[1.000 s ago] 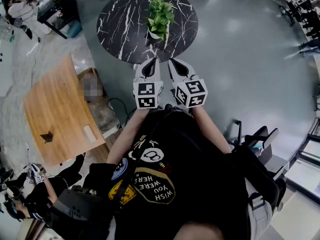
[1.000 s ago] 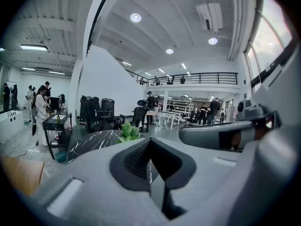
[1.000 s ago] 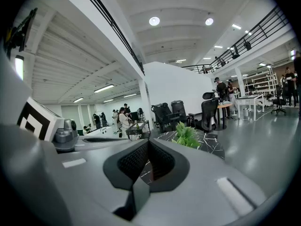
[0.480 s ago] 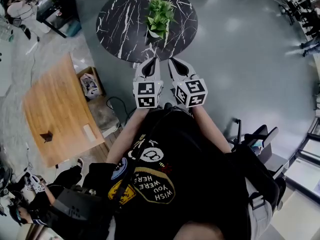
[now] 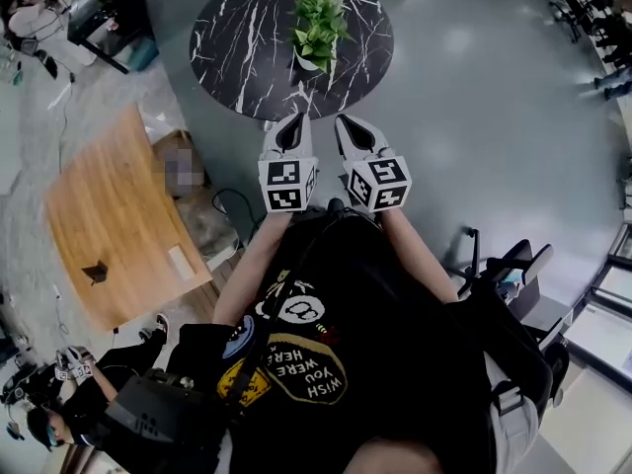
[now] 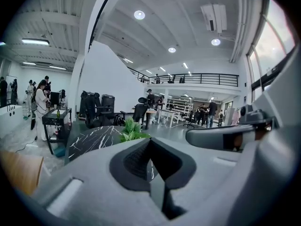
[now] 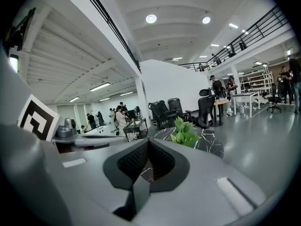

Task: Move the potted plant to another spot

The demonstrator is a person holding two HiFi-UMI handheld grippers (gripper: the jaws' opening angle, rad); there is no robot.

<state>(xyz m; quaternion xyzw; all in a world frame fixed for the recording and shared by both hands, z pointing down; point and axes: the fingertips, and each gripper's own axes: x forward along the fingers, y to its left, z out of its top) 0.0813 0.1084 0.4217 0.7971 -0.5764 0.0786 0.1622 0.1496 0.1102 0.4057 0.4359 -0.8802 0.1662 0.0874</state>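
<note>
You are at the approach step. The potted plant (image 5: pixel 318 33) stands on the round black marble counter (image 5: pixel 237 47) at about 12 o'clock from you, a little toward the 1 o'clock side of its middle, and nothing touches it. Your left gripper (image 5: pixel 295 119) and right gripper (image 5: pixel 347 122) are side by side in front of your chest. Both have the jaws closed on nothing and point toward the plant, well apart from it. I judge that the next move calls for going nearer, opening the jaws and taking the pot low, under the soft leaves. I see nothing else on the counter, so it offers many free spots. A wooden table (image 5: pixel 109 215) is at 9 o'clock, grey floor (image 5: pixel 474 97) is at 2 o'clock, and other people (image 5: pixel 59 403) work around the open hall.
</note>
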